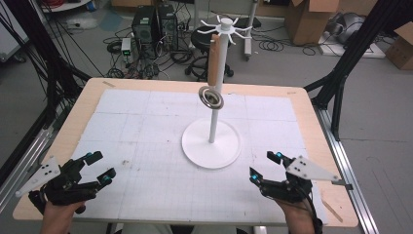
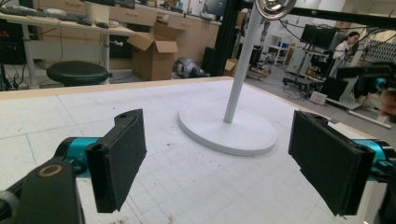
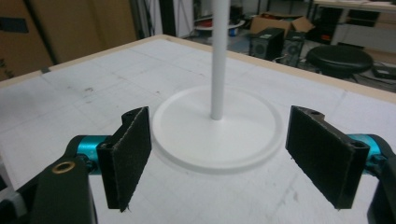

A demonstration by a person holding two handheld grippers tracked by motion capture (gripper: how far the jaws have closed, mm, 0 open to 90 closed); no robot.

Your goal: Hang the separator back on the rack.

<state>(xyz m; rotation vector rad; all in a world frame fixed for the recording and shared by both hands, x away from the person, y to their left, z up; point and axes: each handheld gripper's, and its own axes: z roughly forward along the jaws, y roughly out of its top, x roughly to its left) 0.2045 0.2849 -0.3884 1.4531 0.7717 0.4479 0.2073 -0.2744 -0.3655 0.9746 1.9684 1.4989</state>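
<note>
No brand, label or readable writing shows on anything here; the white mat (image 1: 146, 146) on the table (image 1: 311, 146) carries nothing but a faint printed grid. Your left gripper (image 1: 100, 168) rests low near the table's front left corner with its jaws spread apart and nothing between them, and your right gripper (image 1: 265, 168) sits near the front right, likewise released and holding nothing. The white stand (image 1: 213, 117) rises from its round base (image 1: 211, 144) at the middle of the mat, between and beyond both grippers, apart from each. From one of the hook arms at its top hangs a strainer (image 1: 212, 97): a tan wooden handle running down beside the pole, with the metal ring and mesh bowl at the bottom (in the left gripper view the shiny bowl (image 2: 275, 7) peeks in at the top edge). Between your jaws and the base lies bare mat, so nothing stands in the way. Beyond the far edge of the table you have a black stool (image 1: 204, 39), two dark computer towers (image 1: 156, 24) amid tangled cables on the floor, and cardboard boxes (image 1: 311, 17) to the right.
</note>
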